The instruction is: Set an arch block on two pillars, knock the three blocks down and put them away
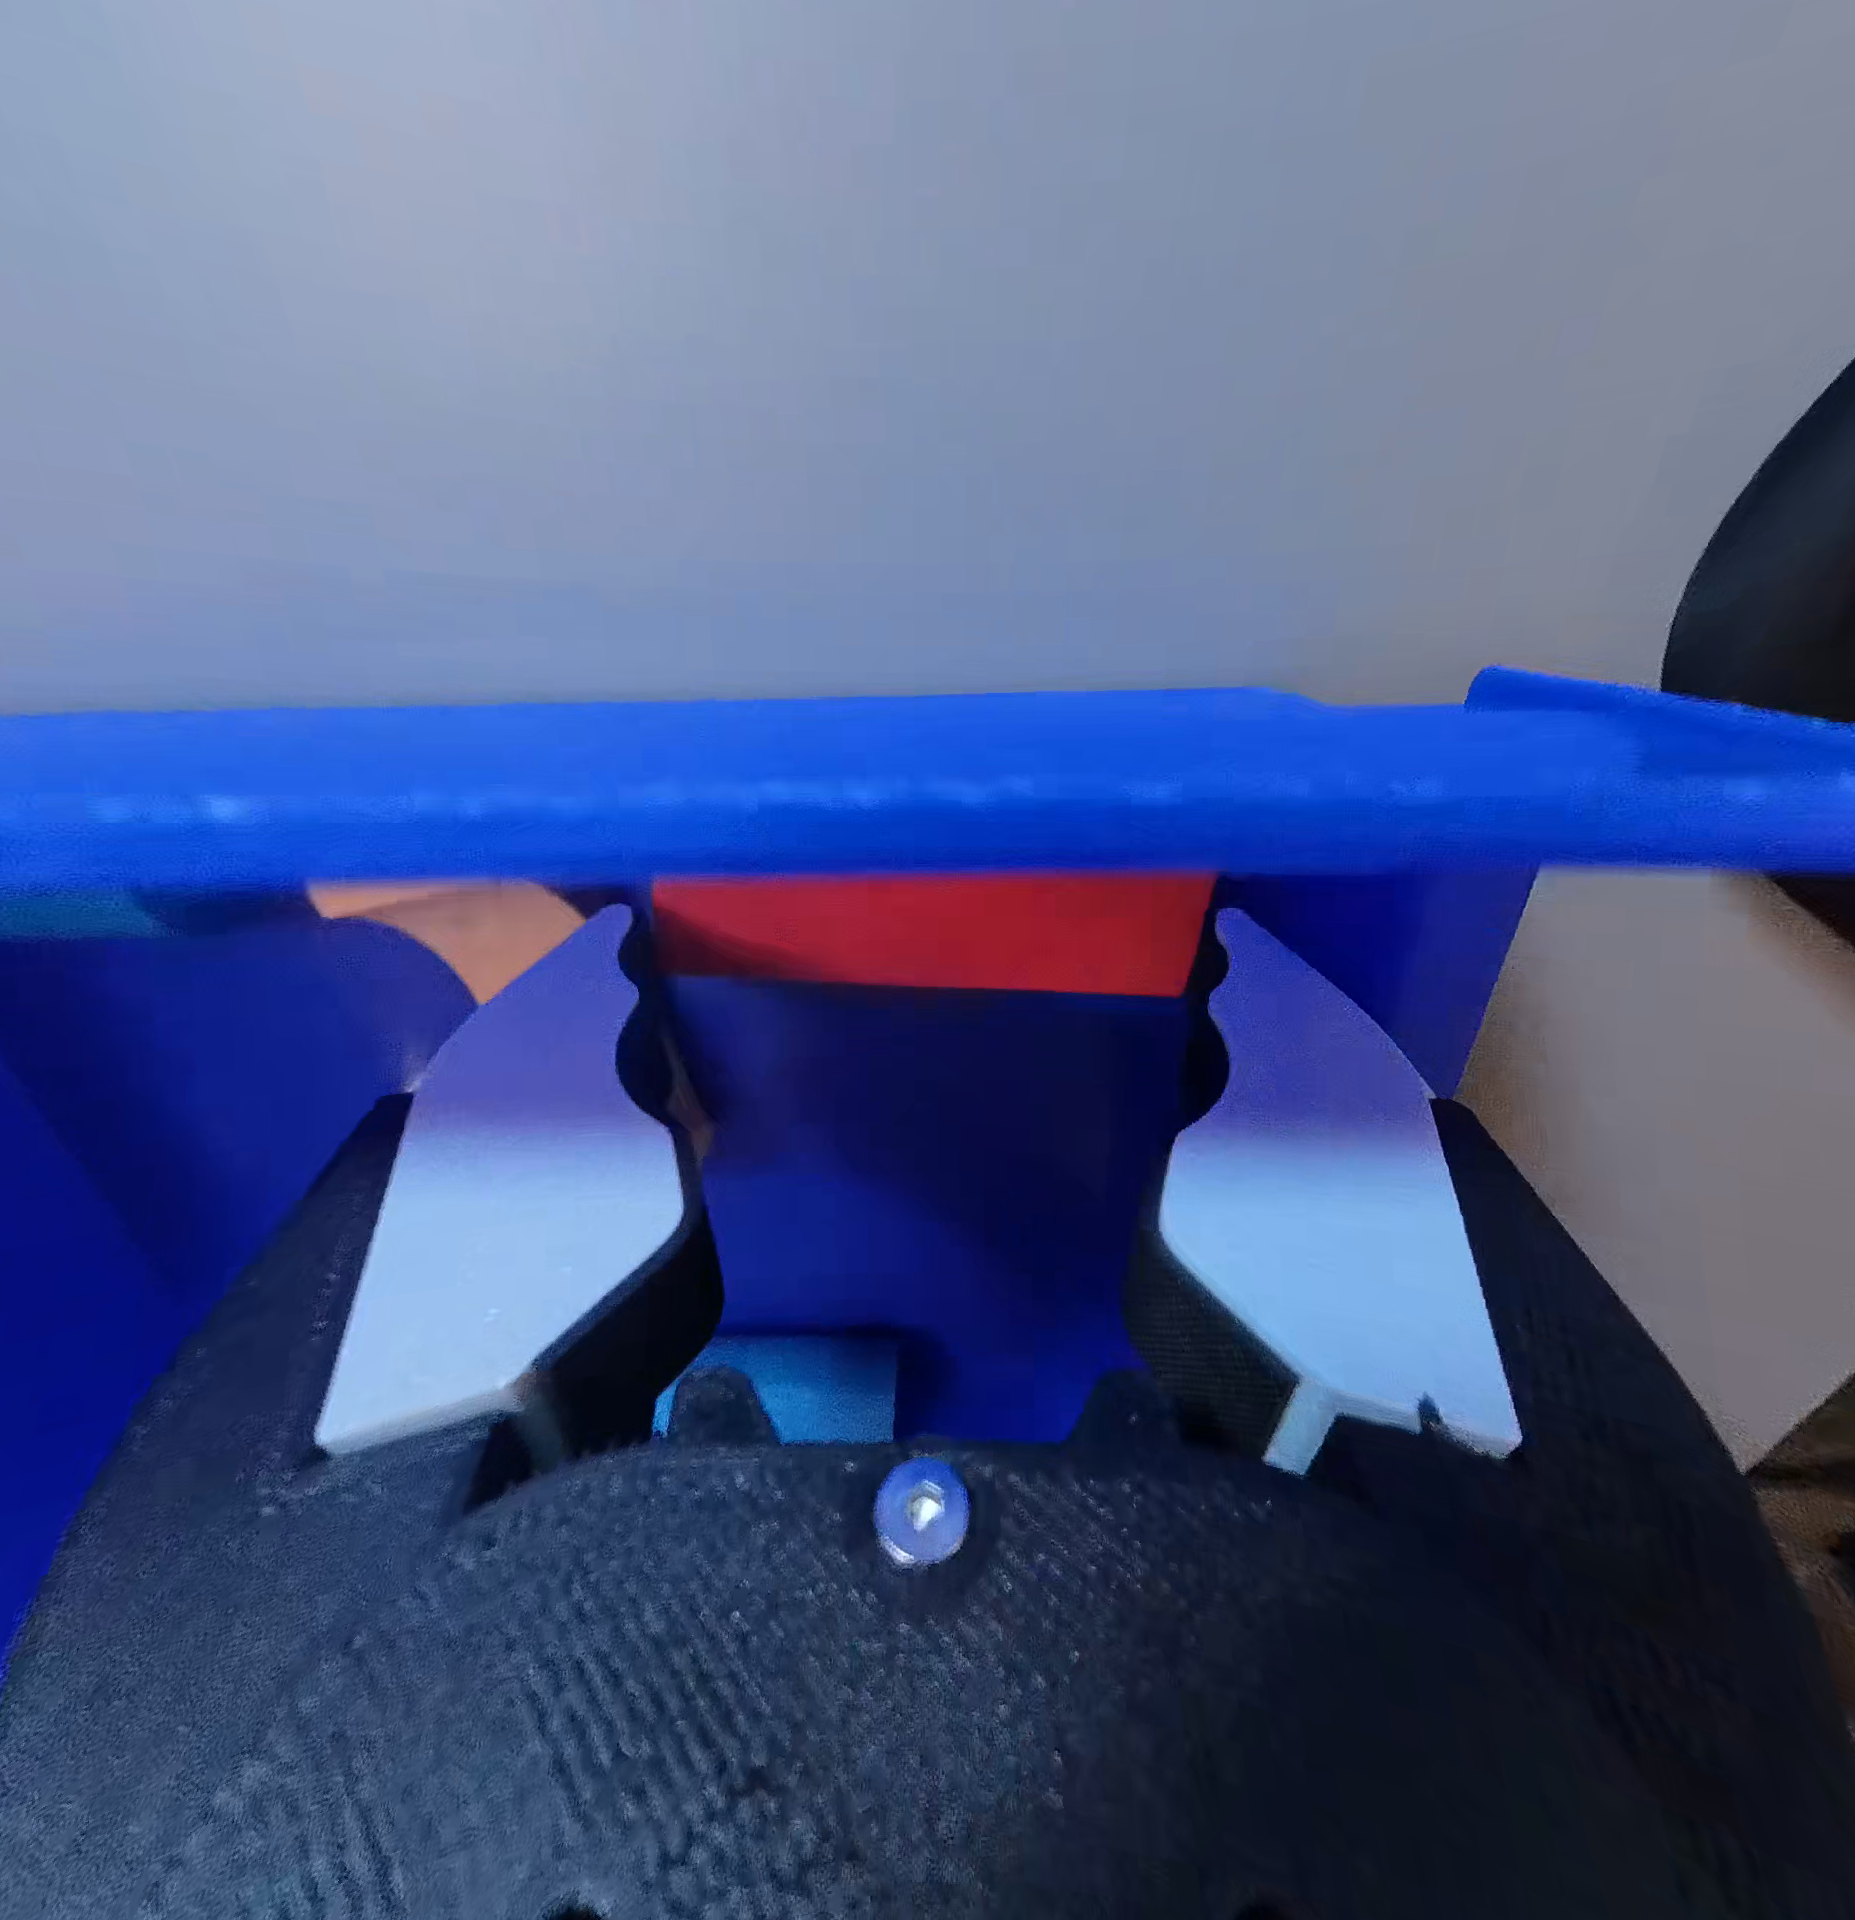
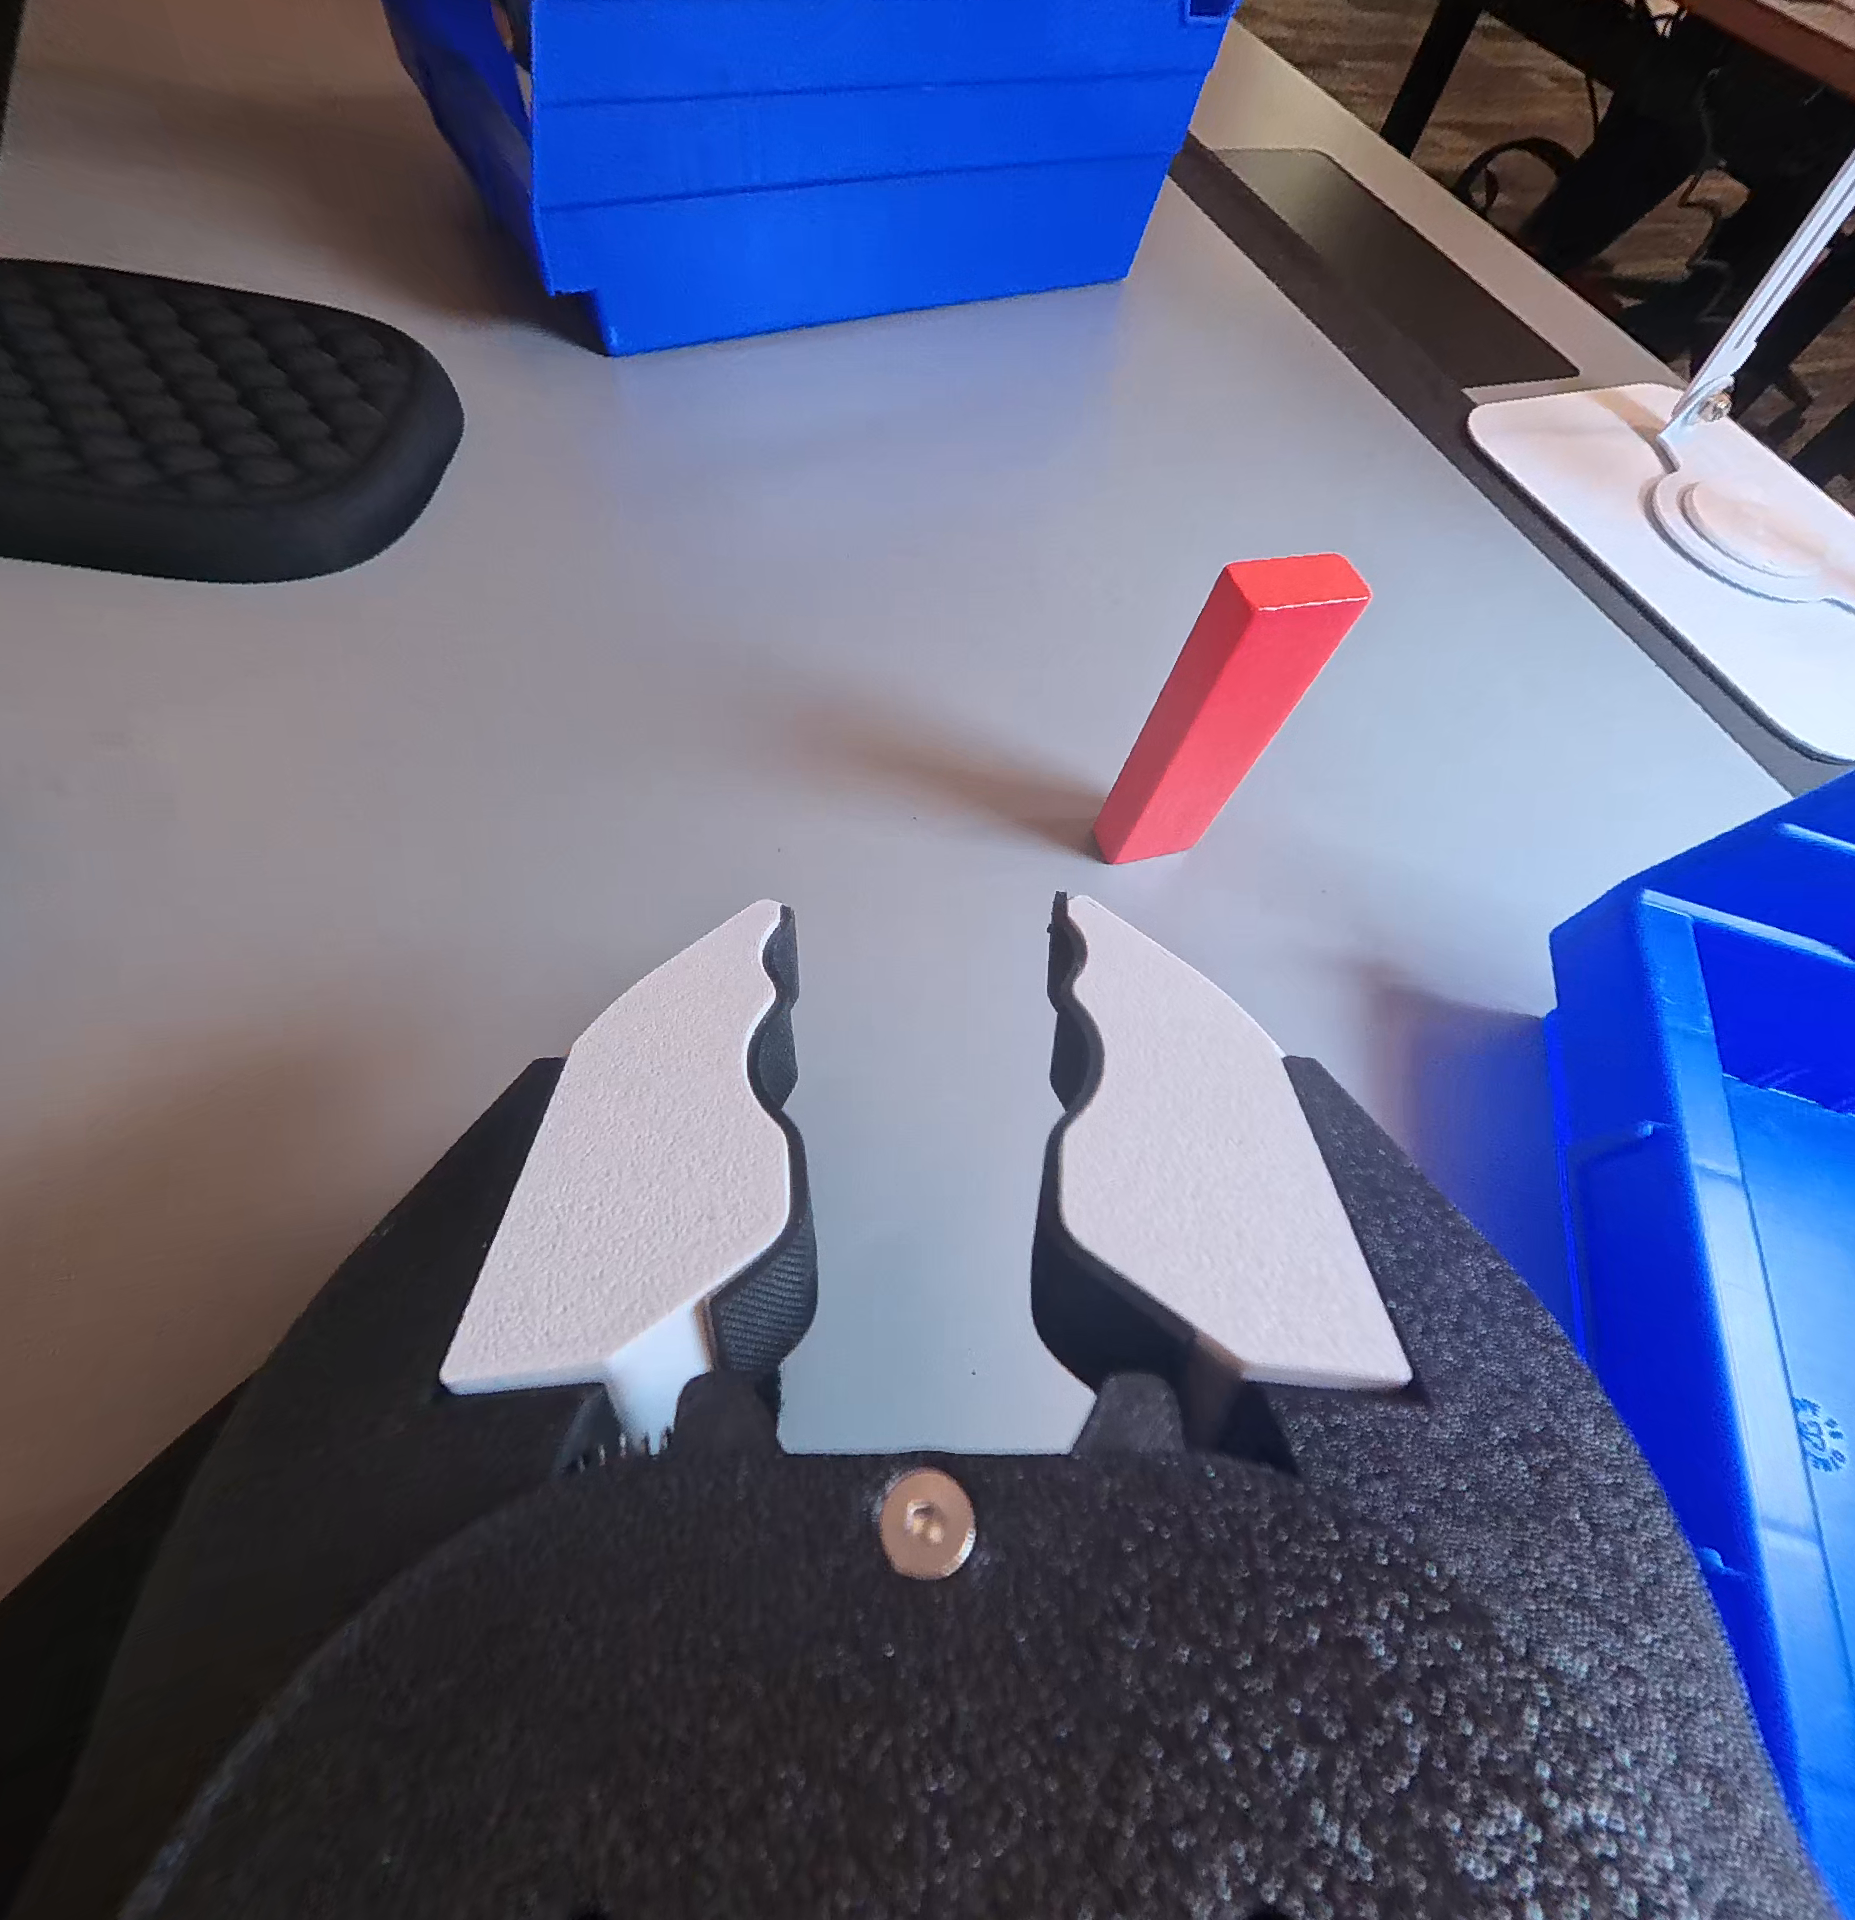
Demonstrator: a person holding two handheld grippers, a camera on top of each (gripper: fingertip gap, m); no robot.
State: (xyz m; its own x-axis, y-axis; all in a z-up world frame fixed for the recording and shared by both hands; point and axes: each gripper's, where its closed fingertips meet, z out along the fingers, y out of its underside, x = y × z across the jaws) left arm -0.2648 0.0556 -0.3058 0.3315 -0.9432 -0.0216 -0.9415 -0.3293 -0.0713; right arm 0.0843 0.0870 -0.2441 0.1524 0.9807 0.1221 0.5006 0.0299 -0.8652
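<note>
In the left wrist view my left gripper point(image 1: 925, 935) reaches into a blue bin point(image 1: 902, 790). Its jaws stand wide, and a red block point(image 1: 923, 930) spans the gap from fingertip to fingertip, just below the bin's rim; both ends appear to touch the pads. In the right wrist view a red pillar block point(image 2: 1229, 707) stands upright on the grey table point(image 2: 694, 623). My right gripper point(image 2: 923, 914) is open and empty, low over the table, just short of the pillar and to its left. No arch block can be made out.
A blue bin point(image 2: 850, 166) stands at the back of the table and another point(image 2: 1733, 1195) at the right edge. A black padded rest point(image 2: 175, 416) lies at the left. A white lamp base point(image 2: 1681, 520) sits at the far right. An orange shape point(image 1: 455, 925) lies in the left bin. There is about 35 cm between the tips of the two grippers. To the black padded rest point(image 2: 175, 416): left tips about 15 cm, right tips about 30 cm.
</note>
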